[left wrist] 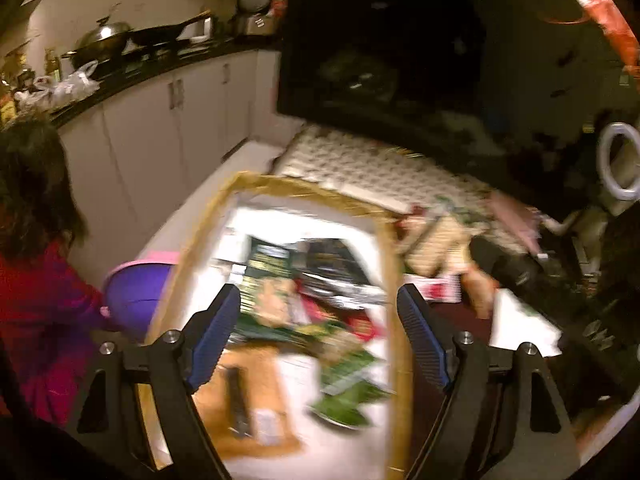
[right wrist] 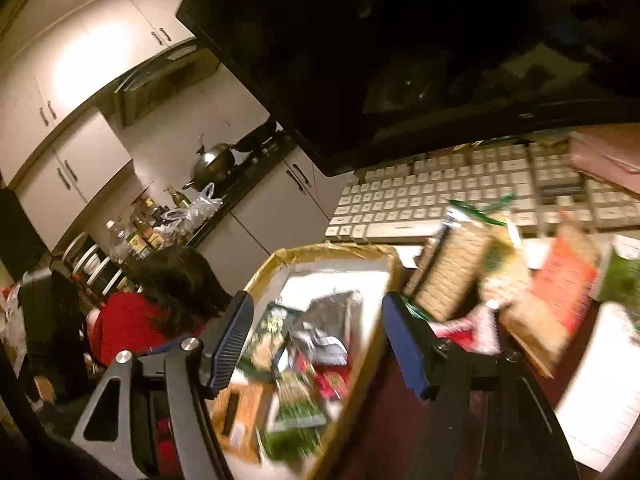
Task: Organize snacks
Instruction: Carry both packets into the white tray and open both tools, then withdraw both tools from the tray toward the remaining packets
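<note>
A cardboard box (left wrist: 394, 280) with a white lining stands on the desk and holds several snack packets (left wrist: 280, 280), green, red and silver. It also shows in the right wrist view (right wrist: 340, 250) with packets (right wrist: 316, 340) inside. My left gripper (left wrist: 318, 312) is open and empty above the box. My right gripper (right wrist: 316, 332) is open and empty above the box, its right finger over the box's right wall. More snack packets (right wrist: 496, 264) lie on the desk right of the box; they also show in the left wrist view (left wrist: 432, 244). Both views are blurred.
A white keyboard (right wrist: 460, 196) lies behind the box under a dark monitor (right wrist: 400, 40). White paper (right wrist: 600, 400) lies at the right. A person in red (right wrist: 132, 328) sits at the left beside a purple bowl (left wrist: 136, 288). Kitchen counter with woks (left wrist: 108, 40) at the back.
</note>
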`<state>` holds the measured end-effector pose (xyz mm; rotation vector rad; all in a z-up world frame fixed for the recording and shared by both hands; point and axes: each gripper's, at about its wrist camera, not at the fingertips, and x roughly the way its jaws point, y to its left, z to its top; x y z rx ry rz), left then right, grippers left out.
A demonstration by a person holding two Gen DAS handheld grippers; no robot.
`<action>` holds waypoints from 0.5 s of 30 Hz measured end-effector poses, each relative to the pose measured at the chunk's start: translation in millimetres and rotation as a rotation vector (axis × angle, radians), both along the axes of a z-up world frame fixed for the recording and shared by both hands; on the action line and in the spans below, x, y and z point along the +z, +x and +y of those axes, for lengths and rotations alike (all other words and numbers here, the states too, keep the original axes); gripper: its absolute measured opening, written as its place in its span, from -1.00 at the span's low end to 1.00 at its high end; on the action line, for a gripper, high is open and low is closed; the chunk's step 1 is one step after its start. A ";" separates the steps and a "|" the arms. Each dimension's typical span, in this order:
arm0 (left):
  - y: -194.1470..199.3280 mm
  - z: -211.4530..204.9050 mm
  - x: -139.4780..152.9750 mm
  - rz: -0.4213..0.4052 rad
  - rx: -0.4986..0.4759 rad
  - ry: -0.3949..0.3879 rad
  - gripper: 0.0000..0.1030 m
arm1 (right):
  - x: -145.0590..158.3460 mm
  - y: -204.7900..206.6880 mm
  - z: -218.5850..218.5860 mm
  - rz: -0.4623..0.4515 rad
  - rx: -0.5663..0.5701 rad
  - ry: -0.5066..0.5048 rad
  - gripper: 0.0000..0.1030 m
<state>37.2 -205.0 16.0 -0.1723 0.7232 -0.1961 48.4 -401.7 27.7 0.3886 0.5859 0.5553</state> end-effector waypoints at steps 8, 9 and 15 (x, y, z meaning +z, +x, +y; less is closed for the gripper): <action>-24.7 -74.3 1.8 0.012 -0.176 -0.001 0.62 | -31.1 -24.2 -69.6 0.080 -0.069 0.034 0.30; -24.7 -80.9 0.1 0.020 -0.184 0.006 0.62 | -32.0 -25.0 -73.9 0.086 -0.087 0.018 0.30; -22.7 -112.8 -10.7 0.063 -0.210 0.048 0.62 | -39.5 -28.6 -109.8 0.106 -0.165 0.039 0.26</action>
